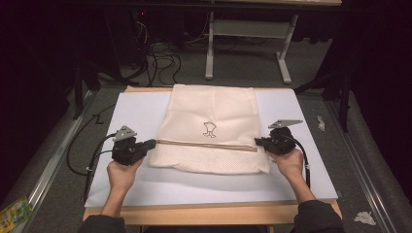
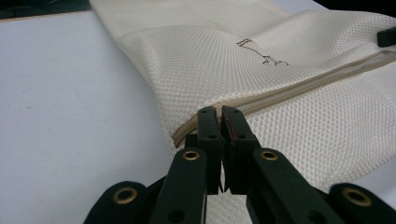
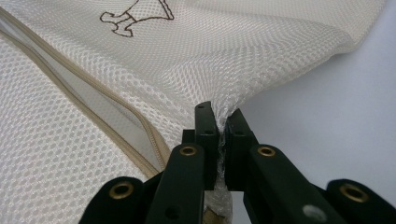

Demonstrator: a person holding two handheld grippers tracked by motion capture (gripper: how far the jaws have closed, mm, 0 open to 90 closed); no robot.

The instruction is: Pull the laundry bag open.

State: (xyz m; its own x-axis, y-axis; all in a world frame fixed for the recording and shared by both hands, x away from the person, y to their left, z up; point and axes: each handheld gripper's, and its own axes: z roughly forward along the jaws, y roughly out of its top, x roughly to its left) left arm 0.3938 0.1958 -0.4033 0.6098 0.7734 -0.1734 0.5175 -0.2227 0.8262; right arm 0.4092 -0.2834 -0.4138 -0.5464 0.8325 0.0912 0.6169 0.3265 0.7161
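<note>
My dark-sleeved forearms (image 1: 311,216) run off the bottom edge; the small brown outline drawing (image 1: 209,129) on the cream mesh zip bag (image 1: 214,109) is too tiny to read.

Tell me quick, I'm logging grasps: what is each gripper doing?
Left gripper: closed on the mesh bag at its zipper end.
Right gripper: closed on the bag's mesh edge.

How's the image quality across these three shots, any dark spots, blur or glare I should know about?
High view: the white table mat is lit but the room around it falls into near black. Left gripper view: the mesh laundry bag is sharp, the close left claw soft. Right gripper view: mesh weave crisp, the right claw base blurred; no glare.
</note>
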